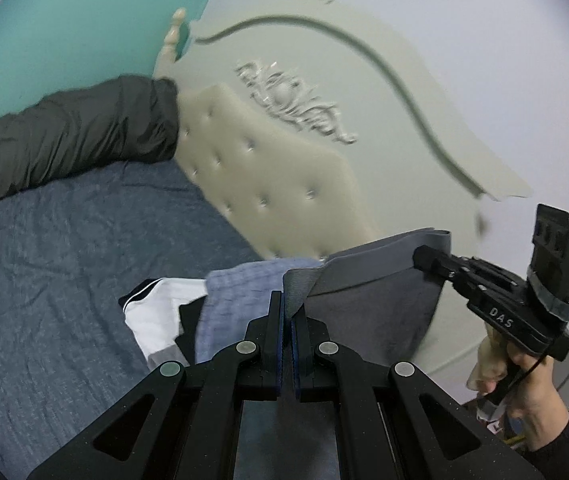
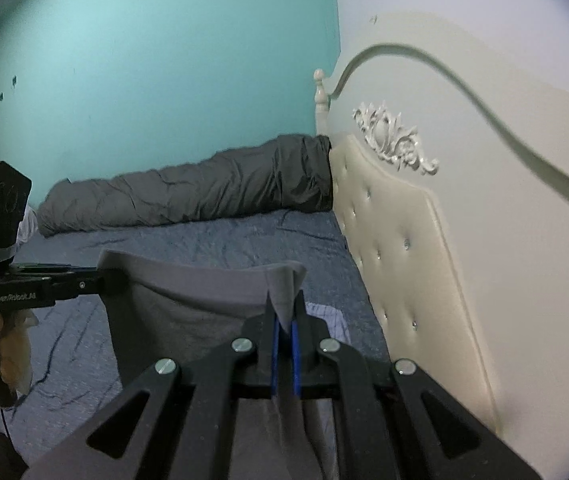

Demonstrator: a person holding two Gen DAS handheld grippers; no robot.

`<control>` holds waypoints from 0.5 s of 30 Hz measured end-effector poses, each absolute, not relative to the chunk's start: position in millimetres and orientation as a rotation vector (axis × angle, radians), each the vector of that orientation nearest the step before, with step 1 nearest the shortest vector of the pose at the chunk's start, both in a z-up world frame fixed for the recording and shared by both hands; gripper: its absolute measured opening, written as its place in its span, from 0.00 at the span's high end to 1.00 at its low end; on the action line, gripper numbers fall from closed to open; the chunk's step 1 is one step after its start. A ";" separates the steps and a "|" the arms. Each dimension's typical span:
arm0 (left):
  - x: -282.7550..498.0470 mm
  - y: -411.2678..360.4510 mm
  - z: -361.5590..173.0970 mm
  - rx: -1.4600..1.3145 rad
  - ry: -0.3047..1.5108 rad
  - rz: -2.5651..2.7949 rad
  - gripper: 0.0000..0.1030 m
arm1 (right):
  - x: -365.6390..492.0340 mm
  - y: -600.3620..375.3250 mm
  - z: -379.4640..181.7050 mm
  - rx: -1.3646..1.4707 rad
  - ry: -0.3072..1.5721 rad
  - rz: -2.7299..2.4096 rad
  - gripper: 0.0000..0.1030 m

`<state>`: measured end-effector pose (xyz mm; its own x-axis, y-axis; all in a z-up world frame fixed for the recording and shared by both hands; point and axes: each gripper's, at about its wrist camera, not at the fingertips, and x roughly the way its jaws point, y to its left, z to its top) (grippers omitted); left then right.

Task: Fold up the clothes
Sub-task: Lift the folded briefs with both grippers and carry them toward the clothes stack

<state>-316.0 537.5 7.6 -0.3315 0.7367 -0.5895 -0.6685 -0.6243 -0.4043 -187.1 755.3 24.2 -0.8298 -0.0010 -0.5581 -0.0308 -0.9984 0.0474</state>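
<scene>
Grey garment [image 2: 188, 312] hangs stretched by its top hem between both tools: left hand-held gripper [image 1: 291, 308] pinching one corner, right hand-held gripper [image 2: 284, 312] pinching the other. Beyond them, open blue bed [image 2: 212, 236]; tufted headboard [image 2: 396, 248] close alongside, rolled dark duvet [image 2: 188, 192] against the teal wall [image 2: 156, 60].

R claw [image 2: 284, 312] + L claw [image 2: 114, 278] pinch grey garment [image 2: 188, 304] over bed [image 2: 204, 236].

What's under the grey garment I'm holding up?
Under the grey garment lie a light blue knit piece and a black-and-white garment on the blue bedsheet; whatever sits directly behind the hanging cloth is hidden.
</scene>
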 end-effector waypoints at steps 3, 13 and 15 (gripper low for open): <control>-341.8 546.6 -12.6 -1.018 -0.119 2.024 0.98 | -214.7 763.4 8.2 -0.981 0.049 2.966 0.96; -385.5 573.0 -75.0 -1.154 -0.141 1.977 0.97 | -266.4 792.4 -46.4 -1.175 0.041 2.896 0.96; -387.7 576.4 -84.2 -1.173 -0.134 1.961 0.96 | -271.8 796.7 -54.8 -1.211 0.060 2.885 0.96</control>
